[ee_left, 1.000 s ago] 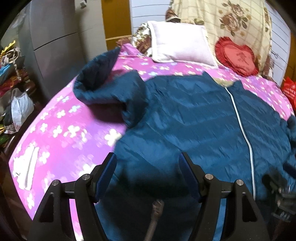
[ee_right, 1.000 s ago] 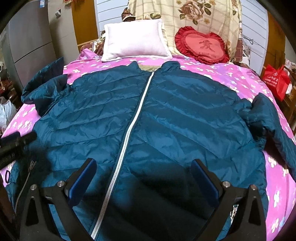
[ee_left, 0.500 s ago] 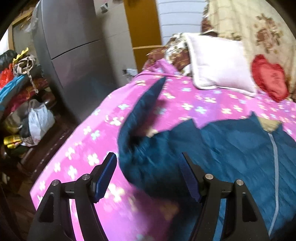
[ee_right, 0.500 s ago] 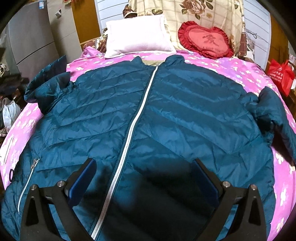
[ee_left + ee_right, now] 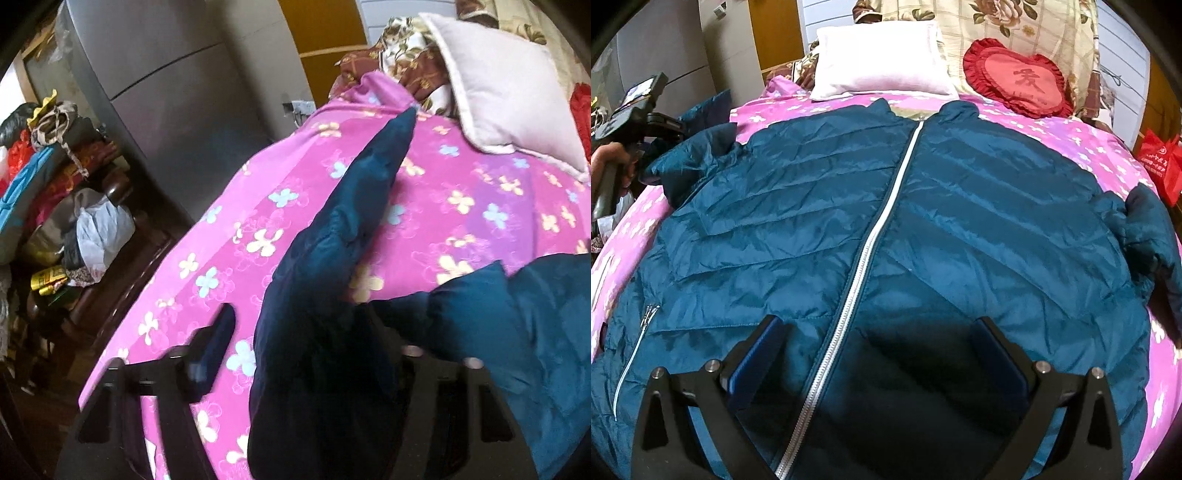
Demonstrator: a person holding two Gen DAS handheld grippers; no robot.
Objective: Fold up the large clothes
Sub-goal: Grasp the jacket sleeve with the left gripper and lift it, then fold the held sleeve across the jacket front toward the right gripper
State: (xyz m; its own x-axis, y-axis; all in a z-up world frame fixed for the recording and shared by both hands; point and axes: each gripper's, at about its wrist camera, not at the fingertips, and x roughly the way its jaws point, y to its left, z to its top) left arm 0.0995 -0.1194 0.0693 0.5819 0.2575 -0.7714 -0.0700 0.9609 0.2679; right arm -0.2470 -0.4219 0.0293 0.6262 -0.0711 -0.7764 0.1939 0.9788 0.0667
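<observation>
A bed (image 5: pixel 1071 140) covered by a pink sheet with a flower print fills the scene. A large teal quilted jacket (image 5: pixel 960 229) is spread flat across it, front side up, its white zipper (image 5: pixel 871 236) closed and running from the near edge to the collar at the far end. Its left sleeve (image 5: pixel 343 236) is bunched at the left edge of the bed, and its right sleeve (image 5: pixel 1148 236) is crumpled at the right edge. At the far end, a white pillow (image 5: pixel 882 59) is propped beside a red heart-shaped cushion (image 5: pixel 1015 81). A grey cabinet (image 5: pixel 177 110) is seen left of the bed, with piled bags near it. The right hand-held gripper (image 5: pixel 879 358) is held above the jacket's near hem, jaws spread wide and nothing grasped. The left hand-held gripper (image 5: pixel 306 343) is seen blurred at the left sleeve; its jaws are closing with the sleeve fabric between them, and whether the pads press on the fabric cannot be told.
</observation>
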